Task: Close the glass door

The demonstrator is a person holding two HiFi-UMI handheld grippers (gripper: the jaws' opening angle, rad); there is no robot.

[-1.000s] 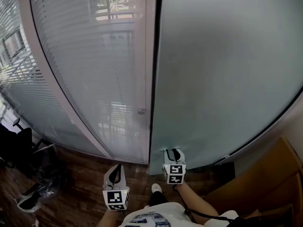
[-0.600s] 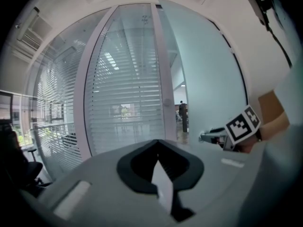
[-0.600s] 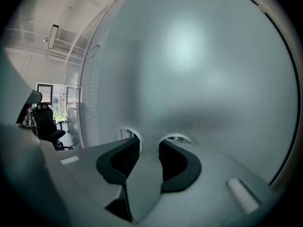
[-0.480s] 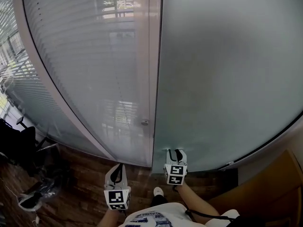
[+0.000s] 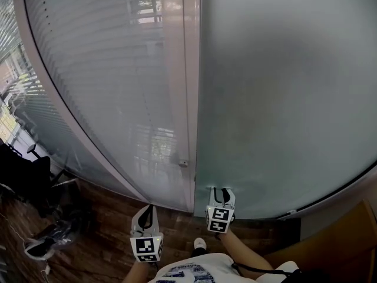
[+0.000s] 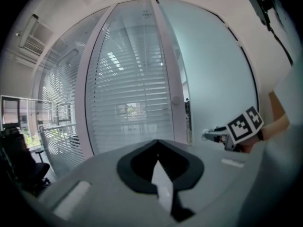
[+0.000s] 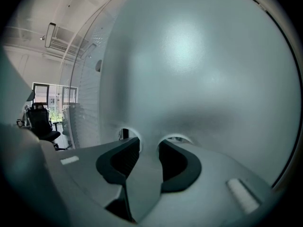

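Above a wood floor (image 5: pixel 109 237), frosted glass door (image 5: pixel 283 99), right gripper (image 5: pixel 220 190) spread against it, left gripper (image 5: pixel 146 207) pressed together, slatted blinds (image 5: pixel 100 69) beside.

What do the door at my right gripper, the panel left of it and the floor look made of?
Door: frosted glass, matte and milky; nothing shows through it.
Left panel: clear glass, probably with slatted blinds behind it, going by the fine horizontal lines, the reflections and the bright view through it.
Floor: dark brown wood or wood-look planks; I cannot tell which.
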